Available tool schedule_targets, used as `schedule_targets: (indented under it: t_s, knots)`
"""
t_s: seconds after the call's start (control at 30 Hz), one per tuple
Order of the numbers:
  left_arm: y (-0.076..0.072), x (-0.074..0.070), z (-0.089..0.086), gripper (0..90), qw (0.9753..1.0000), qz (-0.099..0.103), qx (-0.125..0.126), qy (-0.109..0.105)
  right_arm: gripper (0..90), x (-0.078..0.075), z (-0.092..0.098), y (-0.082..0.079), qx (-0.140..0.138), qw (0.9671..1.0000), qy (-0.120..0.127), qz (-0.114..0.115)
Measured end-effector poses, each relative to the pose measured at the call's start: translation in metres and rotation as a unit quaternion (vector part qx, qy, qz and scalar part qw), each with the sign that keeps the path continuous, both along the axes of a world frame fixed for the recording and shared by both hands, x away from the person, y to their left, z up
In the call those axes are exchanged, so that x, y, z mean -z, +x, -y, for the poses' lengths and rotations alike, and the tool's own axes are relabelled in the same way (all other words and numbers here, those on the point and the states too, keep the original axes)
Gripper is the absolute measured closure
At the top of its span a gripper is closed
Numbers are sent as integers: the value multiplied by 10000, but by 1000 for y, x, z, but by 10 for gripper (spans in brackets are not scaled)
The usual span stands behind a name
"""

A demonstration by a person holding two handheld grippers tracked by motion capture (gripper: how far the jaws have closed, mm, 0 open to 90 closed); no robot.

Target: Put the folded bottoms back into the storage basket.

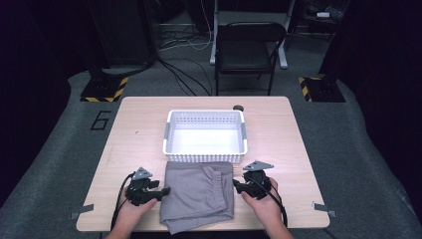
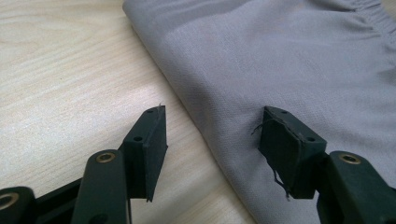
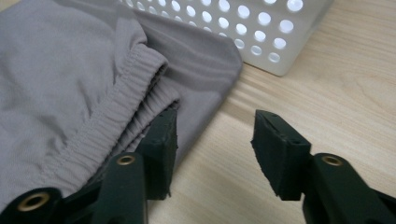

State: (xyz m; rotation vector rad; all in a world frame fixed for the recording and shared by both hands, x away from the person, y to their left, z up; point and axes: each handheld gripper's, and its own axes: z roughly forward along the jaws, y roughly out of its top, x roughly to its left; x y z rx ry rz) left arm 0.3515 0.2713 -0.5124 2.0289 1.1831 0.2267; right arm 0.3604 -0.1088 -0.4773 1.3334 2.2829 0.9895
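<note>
Shorts [image 1: 199, 191]: grey, folded, elastic waistband, lying flat on the table [image 1: 293, 149] at its near edge, just in front of the white basket [image 1: 205, 152]. Far edge of the cloth touches or nearly touches the basket wall; I cannot tell which.

Left gripper [image 1: 158, 191]: I hold it at the left edge of the shorts. Jaws spread, 1 over bare wood, 1 over the cloth, straddling the fold [image 2: 205, 126]. Nothing pinched.

Right gripper [image 1: 238, 186]: at the right edge, by the waistband [image 3: 116, 100]. Jaws spread, 1 lying against the gathered elastic, 1 over bare table. Nothing pinched.

Basket: empty, perforated wall, sits mid-table.

Risks, as I judge them:
1. Thin grab. If I close the left jaws on the top layer alone, the fold could open on the lift and the shorts would hang loose.
2. Uneven grip. The right side is thick elastic, the left is flat fabric; 1 side may slip while the other holds, so the cloth would swing or twist.
3. Basket shove. The shorts lie close to the wall; a low carry forward could drag cloth against the basket and push it away.
4. Overhang. The near edge of the shorts reaches the table edge; a missed pinch that tugs toward me could pull them off.
5. Frayed pads [image 2: 280, 144]: loose threads show, and could snag the weave.
</note>
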Motion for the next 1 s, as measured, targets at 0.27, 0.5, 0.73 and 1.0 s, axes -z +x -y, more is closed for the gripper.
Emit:
schedule_targets:
  t_s: [0.27,0.5,0.73,1.0]
  knots:
    - [-1,1,2,393,9999,17,-10,111,509,0,-4,-5,-47,9998,55,205]
    - [-2,-2,5,418,9998,120,-127,84,579,4,-5,-10,-45,9999,105,59]
    - [-2,-2,5,422,9997,74,-211,-15,618,8,-4,-12,-50,9998,145,-138]
    - [-3,-3,5,411,9997,112,-234,5,623,20,-19,-7,-4,9994,112,-336]
